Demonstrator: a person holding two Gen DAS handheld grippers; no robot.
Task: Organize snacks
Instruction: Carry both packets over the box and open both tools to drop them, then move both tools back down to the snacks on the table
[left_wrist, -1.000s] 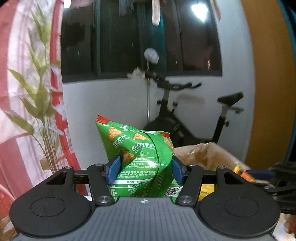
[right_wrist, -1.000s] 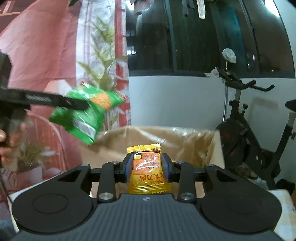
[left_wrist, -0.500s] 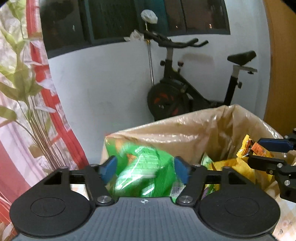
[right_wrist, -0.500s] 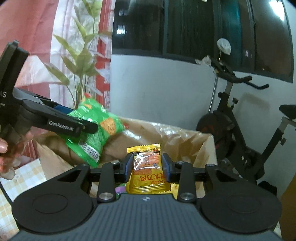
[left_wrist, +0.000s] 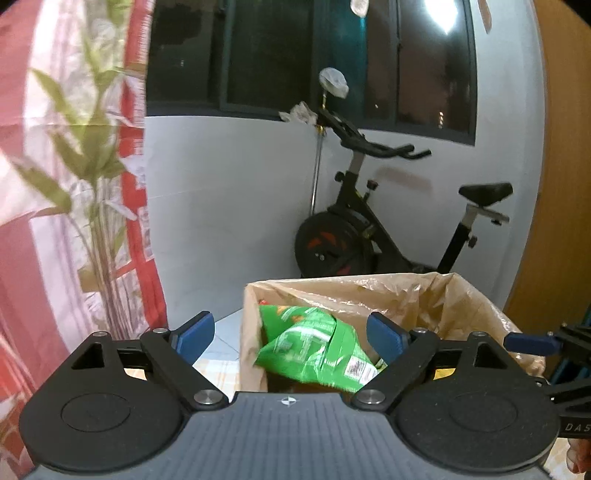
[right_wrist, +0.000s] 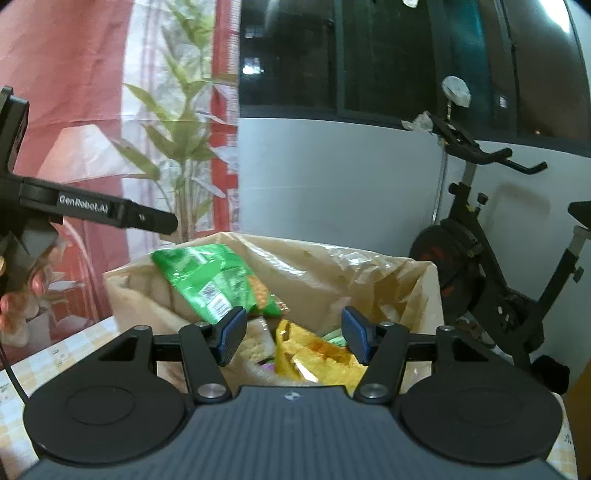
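A box lined with a tan plastic bag (left_wrist: 399, 291) (right_wrist: 332, 262) stands in front of both grippers. The green snack bag (left_wrist: 314, 347) (right_wrist: 210, 277) lies in its near left corner, free of any grip. My left gripper (left_wrist: 291, 334) hangs over the box with its jaws opening wide, nothing pressed between the pads. A yellow snack packet (right_wrist: 314, 354) rests among several other packets in the box. My right gripper (right_wrist: 291, 332) is above it, jaws opening, pads clear of the packet. The left gripper's finger (right_wrist: 122, 216) reaches in from the left of the right wrist view.
An exercise bike (left_wrist: 373, 236) (right_wrist: 491, 266) stands against the white wall behind the box. A red and white curtain with leaf print (left_wrist: 74, 184) hangs at left. The box sits on a checked tablecloth (right_wrist: 48, 358). A hand (right_wrist: 14, 306) holds the left gripper.
Both grippers let go: the green bag dropped from the left gripper into the box, and the yellow packet fell from the right gripper. Both sets of jaws spread apart.
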